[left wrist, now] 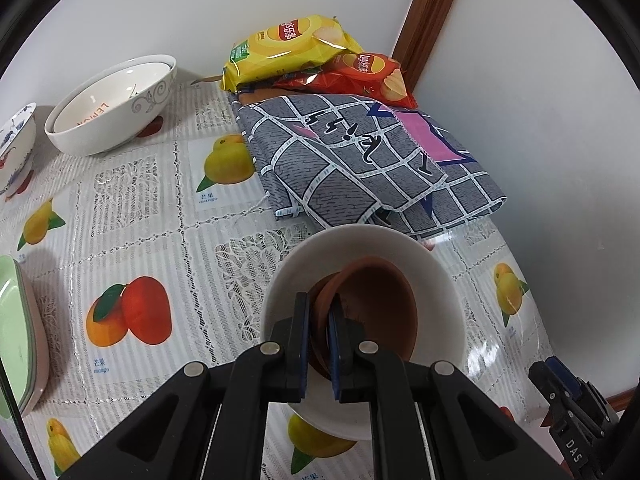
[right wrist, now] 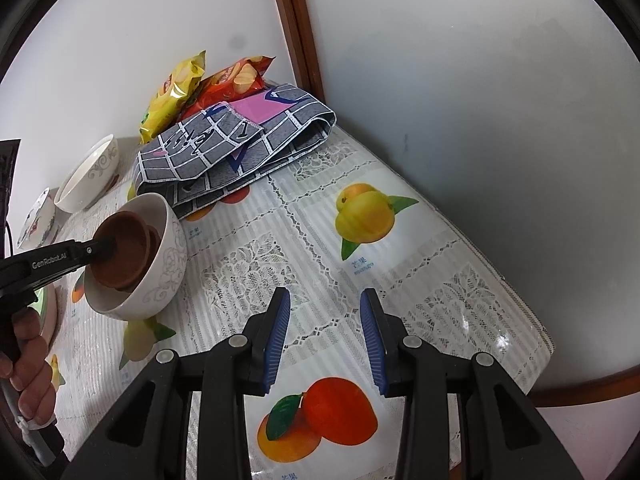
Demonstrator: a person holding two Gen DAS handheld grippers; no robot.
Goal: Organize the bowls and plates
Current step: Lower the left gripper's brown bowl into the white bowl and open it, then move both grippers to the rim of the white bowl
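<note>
Brown bowls (left wrist: 372, 304) clamped by left hand-held gripper (left wrist: 318, 316), inside white bowl (left wrist: 444, 292); right hand-held gripper (right wrist: 325, 336) released

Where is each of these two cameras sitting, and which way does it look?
Left wrist: on the left gripper, looking down along its fingers, shut on the brown bowls inside a white bowl.
Right wrist: on the right gripper, facing down at the fruit-print tablecloth; jaws open, empty; a hand shows at left.
Shared: both bowls, the folded grey cloth, the chip bags.
</note>
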